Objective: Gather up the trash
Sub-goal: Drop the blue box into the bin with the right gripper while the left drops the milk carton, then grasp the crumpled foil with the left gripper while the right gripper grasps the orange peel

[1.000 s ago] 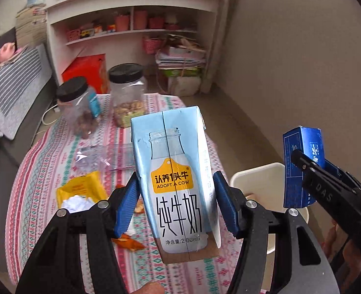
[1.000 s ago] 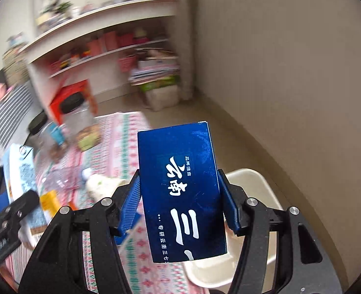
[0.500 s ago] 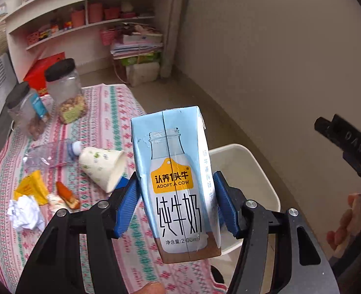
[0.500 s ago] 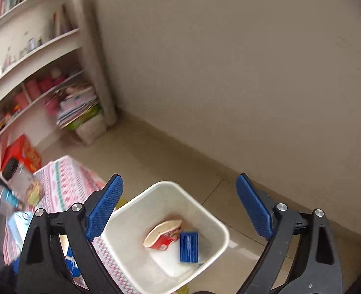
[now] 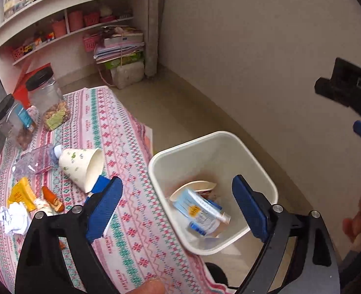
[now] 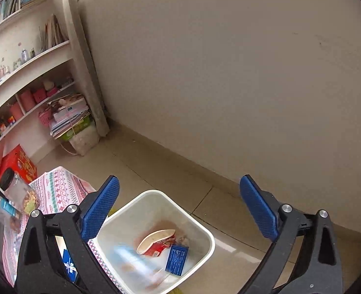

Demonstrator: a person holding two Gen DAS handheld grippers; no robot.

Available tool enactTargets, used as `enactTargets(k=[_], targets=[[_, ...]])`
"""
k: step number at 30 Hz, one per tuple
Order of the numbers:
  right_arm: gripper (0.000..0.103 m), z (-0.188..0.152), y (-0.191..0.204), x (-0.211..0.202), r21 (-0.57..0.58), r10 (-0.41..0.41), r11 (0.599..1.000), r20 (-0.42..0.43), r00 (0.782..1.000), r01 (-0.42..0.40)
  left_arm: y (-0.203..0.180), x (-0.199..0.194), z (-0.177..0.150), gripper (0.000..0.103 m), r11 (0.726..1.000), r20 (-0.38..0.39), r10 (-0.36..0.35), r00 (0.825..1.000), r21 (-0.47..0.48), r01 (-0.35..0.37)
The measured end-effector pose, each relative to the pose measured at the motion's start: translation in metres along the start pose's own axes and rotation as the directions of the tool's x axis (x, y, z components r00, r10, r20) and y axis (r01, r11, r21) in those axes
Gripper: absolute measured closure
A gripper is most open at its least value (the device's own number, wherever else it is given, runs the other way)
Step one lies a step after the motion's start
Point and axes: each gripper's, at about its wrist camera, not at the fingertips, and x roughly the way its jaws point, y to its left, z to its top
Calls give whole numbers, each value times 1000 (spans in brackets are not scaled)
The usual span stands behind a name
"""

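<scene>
Left wrist view: paper cup (image 5: 82, 169) lies on counter (image 5: 136, 220) left of left gripper (image 5: 178, 210); both grippers' fingers opening, empty.

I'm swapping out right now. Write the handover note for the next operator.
Left gripper: jaws opening, nothing between them, above the bin.
Right gripper: jaws opening, empty, also above the bin.
In the bin: milk carton, blue box, red-and-white cup.
Left on the table: paper cup, crushed plastic bottle, yellow wrapper, crumpled paper, orange scrap. The two jars look like storage.
</scene>
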Motion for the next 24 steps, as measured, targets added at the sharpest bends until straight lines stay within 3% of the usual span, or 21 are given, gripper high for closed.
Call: enactTargets(k=[6,13,19,24], targets=[[7,-10,29,1,-89,53,994,-43,998,-57,33,-1,-15,15,996,-30,91,995,-11,-92],[7,-32,81,-1,-230,106,965,-96,990,-125,93,-16,-33,15,971,-28,232,972,-45,-233],[7,-57,128,-4,-346,147,919,-138,980,-186,157,-30,-54,15,923,-57,364,930,-112,-368],[7,-81,162,-6,-415,185,874,-194,963,-251,214,-32,-68,15,865,-130,467,875,-139,-482]])
